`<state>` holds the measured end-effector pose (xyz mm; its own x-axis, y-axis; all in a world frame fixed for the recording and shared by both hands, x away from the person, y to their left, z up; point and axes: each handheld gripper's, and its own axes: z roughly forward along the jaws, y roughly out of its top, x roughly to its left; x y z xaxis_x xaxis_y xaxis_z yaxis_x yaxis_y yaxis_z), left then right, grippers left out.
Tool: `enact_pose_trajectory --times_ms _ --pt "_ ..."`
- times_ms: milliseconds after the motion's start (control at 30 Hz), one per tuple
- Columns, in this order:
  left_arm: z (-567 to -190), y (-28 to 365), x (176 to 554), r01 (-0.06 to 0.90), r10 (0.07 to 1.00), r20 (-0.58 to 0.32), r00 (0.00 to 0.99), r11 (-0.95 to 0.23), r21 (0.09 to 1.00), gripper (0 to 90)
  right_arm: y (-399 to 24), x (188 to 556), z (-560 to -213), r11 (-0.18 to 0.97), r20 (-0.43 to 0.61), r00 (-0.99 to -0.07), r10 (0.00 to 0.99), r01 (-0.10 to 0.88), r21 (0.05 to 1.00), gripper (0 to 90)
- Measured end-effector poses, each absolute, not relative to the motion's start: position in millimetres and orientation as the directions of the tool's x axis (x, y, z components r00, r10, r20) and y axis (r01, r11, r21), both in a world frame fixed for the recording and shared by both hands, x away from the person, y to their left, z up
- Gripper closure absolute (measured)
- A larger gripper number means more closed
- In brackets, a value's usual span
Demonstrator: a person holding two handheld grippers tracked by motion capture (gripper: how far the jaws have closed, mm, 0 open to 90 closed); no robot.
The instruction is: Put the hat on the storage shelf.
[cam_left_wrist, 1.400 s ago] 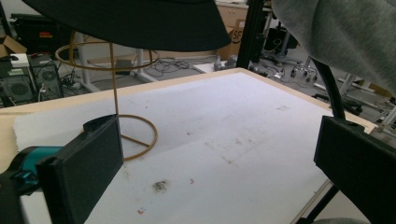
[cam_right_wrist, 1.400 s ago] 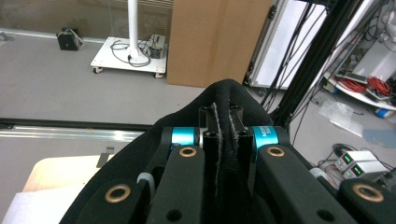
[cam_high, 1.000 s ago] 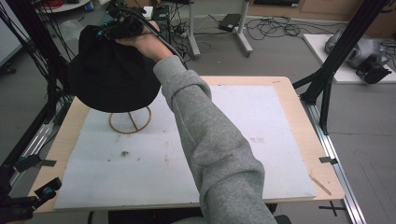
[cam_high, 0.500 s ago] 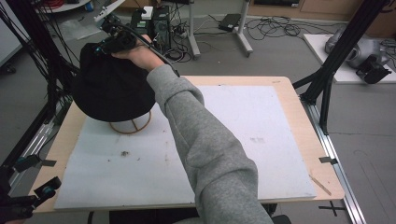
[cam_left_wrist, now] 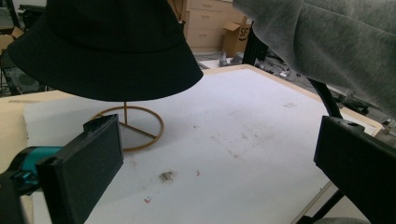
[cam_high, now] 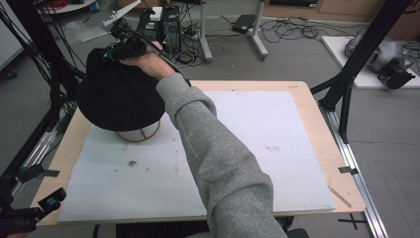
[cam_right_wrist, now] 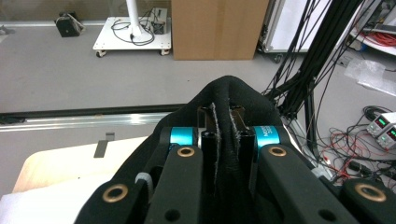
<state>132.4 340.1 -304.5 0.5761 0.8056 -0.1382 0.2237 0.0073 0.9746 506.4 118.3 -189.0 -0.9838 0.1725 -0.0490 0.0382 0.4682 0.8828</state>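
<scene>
The right gripper (cam_high: pixel 124 48), held in the person's right hand (cam_high: pixel 148 60), is clamping a fold of the black fabric bucket hat (cam_high: pixel 119 94) at its crown; in the right gripper view the jaws are pressing a ridge of the cloth (cam_right_wrist: pixel 227 135) tightly between them. The hat is hanging over the far left part of the white sheet-covered wooden table (cam_high: pixel 277 148), its brim spreading above the round gold wire stand (cam_high: pixel 138 134). From the left gripper view the stand's thin upright post (cam_left_wrist: pixel 124 112) is rising from the ring base (cam_left_wrist: pixel 128 128) into the underside of the hat (cam_left_wrist: pixel 107 46); whether the hat is resting on the stand's top is hidden by the brim.

The left gripper (cam_left_wrist: pixel 215 172) is sitting low at the near left edge of the table, its jaws spread wide with nothing between them. The grey-sleeved arm (cam_high: pixel 213 148) is reaching diagonally across the table and covering part of the sheet. Small dark stains (cam_left_wrist: pixel 166 176) are dotting the sheet near the stand.
</scene>
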Motion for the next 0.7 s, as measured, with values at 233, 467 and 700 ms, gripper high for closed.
enact_pose_trajectory --times_ms 233,467,700 --pt "-305.6 339.7 133.7 0.228 0.808 -0.142 0.572 0.009 0.974 1.7 116.0 506.8 -187.4 0.458 -0.032 -0.982 0.188 0.059 0.887 70.0" --pt "-305.5 337.9 133.3 0.227 0.805 -0.135 0.578 0.000 0.974 1.7 114.0 510.6 -187.8 0.424 0.031 -0.969 0.245 0.136 0.895 15.8" --pt "-305.2 339.2 133.1 0.227 0.806 -0.135 0.576 0.001 0.974 1.7 110.6 510.6 -185.6 0.400 0.056 -0.976 0.211 0.139 0.906 10.4"
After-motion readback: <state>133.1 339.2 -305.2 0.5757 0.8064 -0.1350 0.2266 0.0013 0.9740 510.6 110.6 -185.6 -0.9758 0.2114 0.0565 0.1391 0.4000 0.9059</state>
